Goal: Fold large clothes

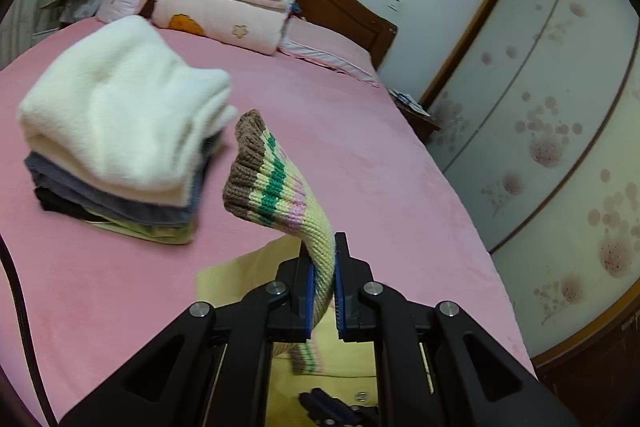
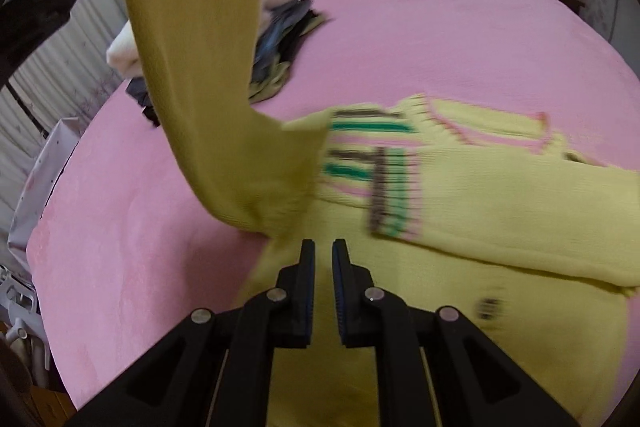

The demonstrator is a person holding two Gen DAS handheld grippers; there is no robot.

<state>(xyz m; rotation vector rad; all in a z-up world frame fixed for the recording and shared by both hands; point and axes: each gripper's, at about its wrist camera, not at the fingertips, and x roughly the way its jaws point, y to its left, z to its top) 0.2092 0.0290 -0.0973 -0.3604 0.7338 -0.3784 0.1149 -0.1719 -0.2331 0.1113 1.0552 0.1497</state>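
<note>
Yellow sweater, striped brown-edged cuff, sleeve lifted

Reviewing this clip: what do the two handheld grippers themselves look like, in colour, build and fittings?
Both the left gripper and the right gripper look alike: matte black plastic fingers lined with ribbed blue pads, on black linkage bars joined by round silver pivot bolts. A black cable shows at the left view's edge.
</note>
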